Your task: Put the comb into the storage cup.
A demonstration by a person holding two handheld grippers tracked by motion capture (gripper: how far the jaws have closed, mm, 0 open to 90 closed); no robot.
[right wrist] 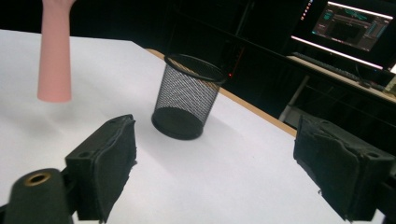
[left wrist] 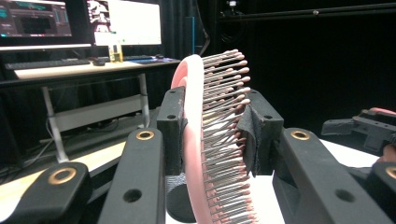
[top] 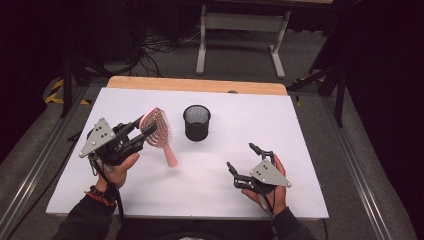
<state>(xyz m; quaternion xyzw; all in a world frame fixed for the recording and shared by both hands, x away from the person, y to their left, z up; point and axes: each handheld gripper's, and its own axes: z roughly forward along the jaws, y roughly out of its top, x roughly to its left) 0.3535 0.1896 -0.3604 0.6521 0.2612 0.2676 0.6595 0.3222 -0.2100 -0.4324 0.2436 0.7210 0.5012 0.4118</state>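
Clamped by its head in the left gripper (top: 136, 131), the pink hairbrush (top: 159, 131) is held handle-down left of the mesh pen cup (top: 196, 122), seemingly for dropping in, while the right gripper (top: 247, 159) is kept empty, jaws spread, near right.

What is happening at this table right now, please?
A person works at a white table with a two-jaw gripper in each hand. The left gripper has its jaws clamped on the head of a pink plastic hairbrush with bristles, and it holds the brush above the table with the handle pointing down. The right gripper has its jaws wide open with nothing between them. A black wire-mesh cup stands upright and empty just beyond the brush.
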